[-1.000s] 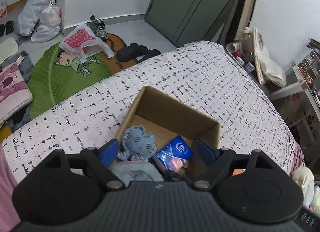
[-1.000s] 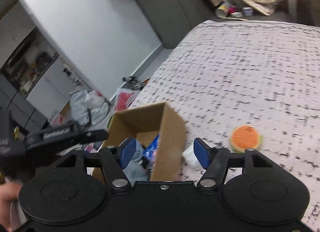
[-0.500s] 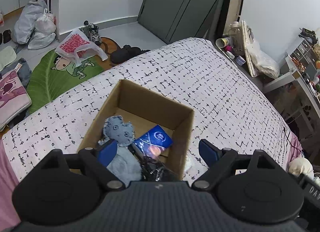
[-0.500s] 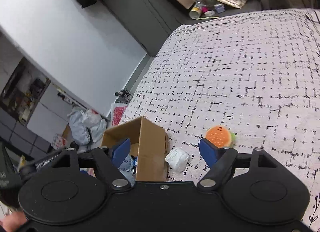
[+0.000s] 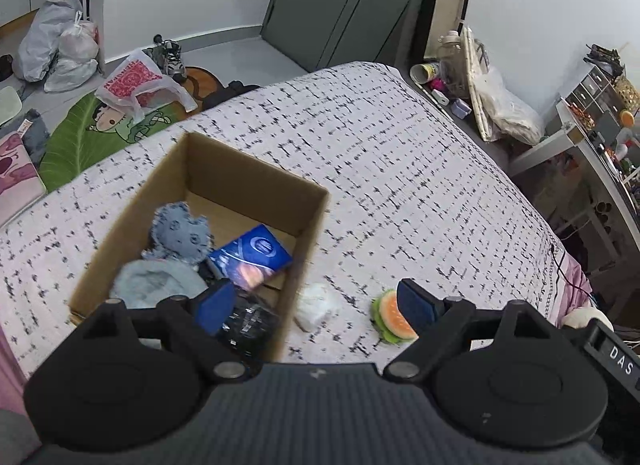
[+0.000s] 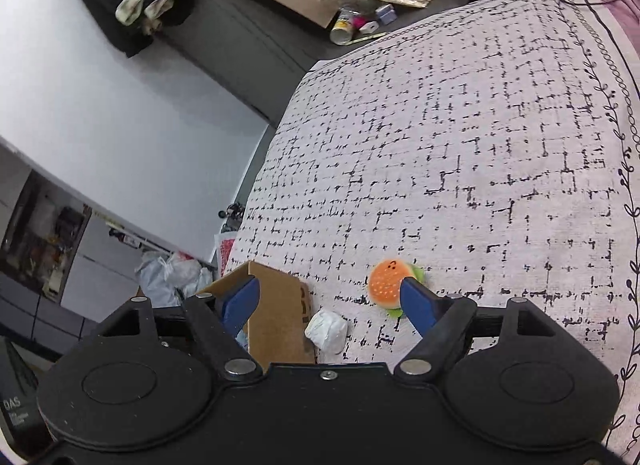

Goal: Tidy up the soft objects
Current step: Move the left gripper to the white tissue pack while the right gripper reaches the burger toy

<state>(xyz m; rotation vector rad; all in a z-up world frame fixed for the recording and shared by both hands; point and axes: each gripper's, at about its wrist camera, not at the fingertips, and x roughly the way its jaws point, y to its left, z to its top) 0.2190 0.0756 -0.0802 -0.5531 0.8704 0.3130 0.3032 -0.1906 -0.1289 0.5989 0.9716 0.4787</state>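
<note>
A cardboard box [image 5: 304, 221] stands on the patterned bed and also shows in the right wrist view [image 6: 276, 313]. In it lie a blue-grey plush [image 5: 182, 235], a pale blue soft thing [image 5: 154, 283], a blue packet [image 5: 250, 255] and a dark item [image 5: 250, 323]. A white soft wad [image 5: 318, 305] [image 6: 326, 331] lies just right of the box. A burger plush [image 5: 390, 319] [image 6: 388, 283] lies further right. My left gripper [image 5: 316, 305] is open and empty above the box's right wall. My right gripper [image 6: 330, 301] is open and empty above the wad.
The bed cover [image 6: 480, 145] stretches wide beyond the burger. Its far edge drops to a floor with a green rug [image 5: 80, 137], bags [image 5: 60, 41] and shoes [image 5: 170, 55]. Clutter and a desk [image 5: 580, 145] stand at the bed's right side.
Both grippers have pulled back and up from the box, and the left has swung right. The wad and the burger plush have come into the left wrist view. Both stay open.
</note>
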